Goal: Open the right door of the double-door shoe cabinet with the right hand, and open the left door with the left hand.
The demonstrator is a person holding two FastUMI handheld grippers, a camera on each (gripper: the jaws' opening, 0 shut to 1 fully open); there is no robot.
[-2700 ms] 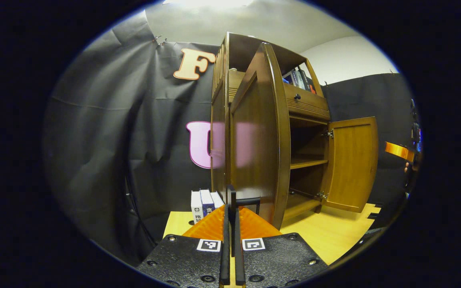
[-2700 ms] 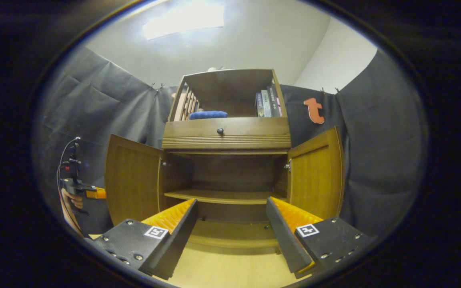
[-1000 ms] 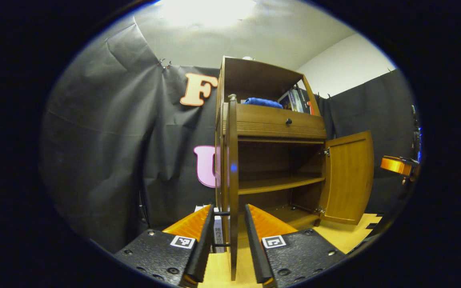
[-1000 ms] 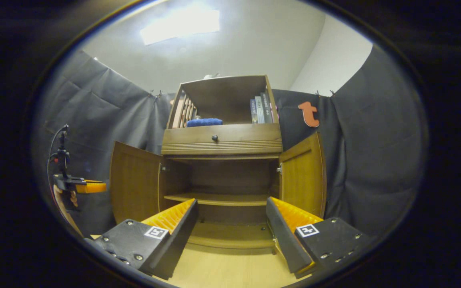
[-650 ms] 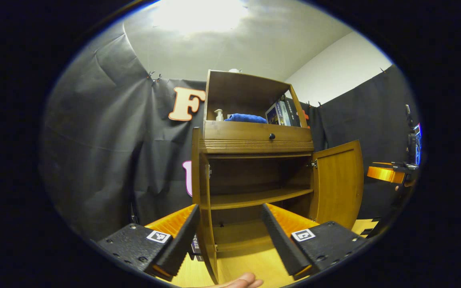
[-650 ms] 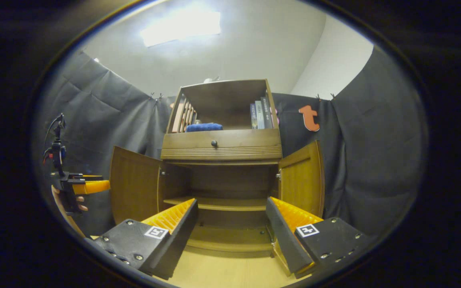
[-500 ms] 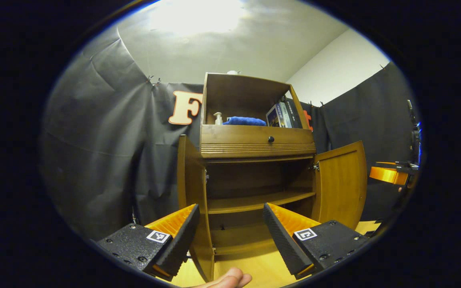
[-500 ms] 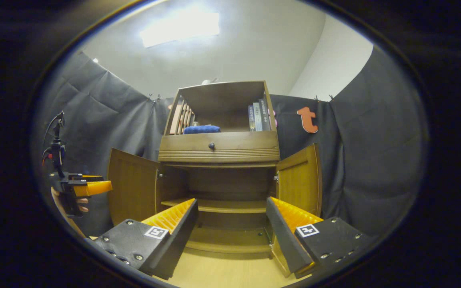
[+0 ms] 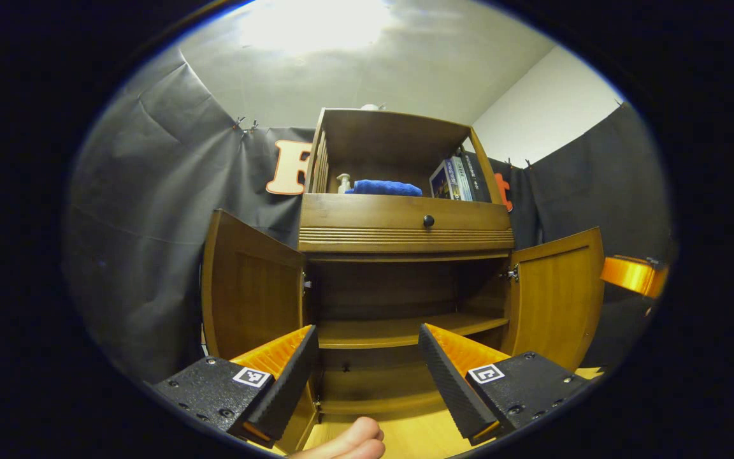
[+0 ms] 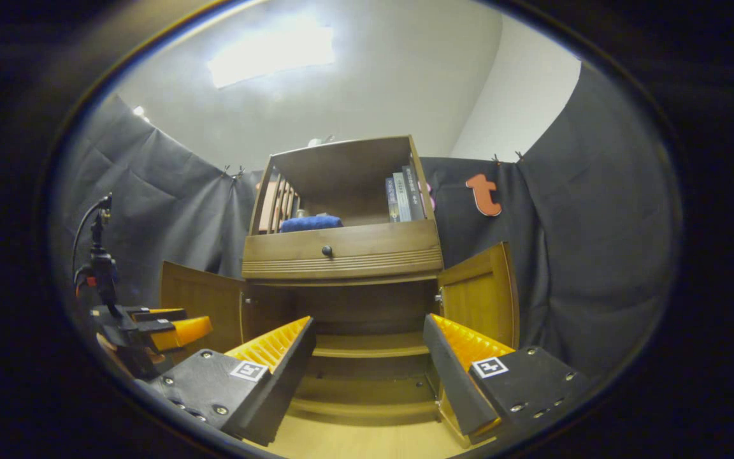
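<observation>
Both doors stood open; left gripper (image 9: 364, 370) and right gripper (image 10: 367, 370) spread wide, empty. Risk: left door (image 9: 252, 290) swinging back unheld.

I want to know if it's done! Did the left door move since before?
Yes. The left door swung outward, away from the drawer front, and now stands wide open. The left tool is open, off it.

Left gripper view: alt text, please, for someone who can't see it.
A wooden shoe cabinet stands with left door and right door swung open, its shelves bare. The open left tool points at it, holding nothing.
</observation>
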